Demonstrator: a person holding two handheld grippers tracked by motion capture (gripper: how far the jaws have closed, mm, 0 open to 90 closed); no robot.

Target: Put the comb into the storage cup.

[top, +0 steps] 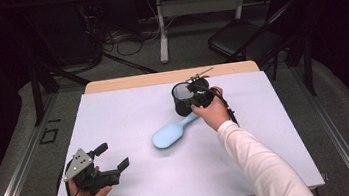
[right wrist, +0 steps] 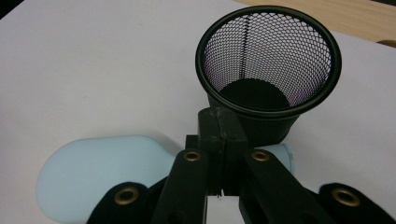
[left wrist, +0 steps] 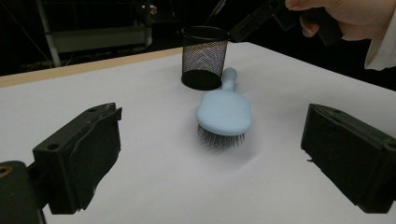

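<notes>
Pale blue plastic hairbrush (top: 170, 132) lay bristles-down mid-desk, its handle beside the black wire-mesh cup (top: 185, 98).
The right claw (right wrist: 223, 128), jaws pressed together, hovered over that handle; the left claw (top: 113, 156) rested wide open, empty, near the desk's (top: 115, 120) front-left corner.

Left claw (top: 114, 156) spread; right claw (right wrist: 223, 135) closed.

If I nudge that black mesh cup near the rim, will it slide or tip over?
The mesh cup looks empty and is thin wire mesh, so it is probably light and would likely slide on the smooth white table. It is taller than its base is wide and narrows downward, so a push near the rim may tip it. The hairbrush handle lies against its base and might block sliding that way.
</notes>
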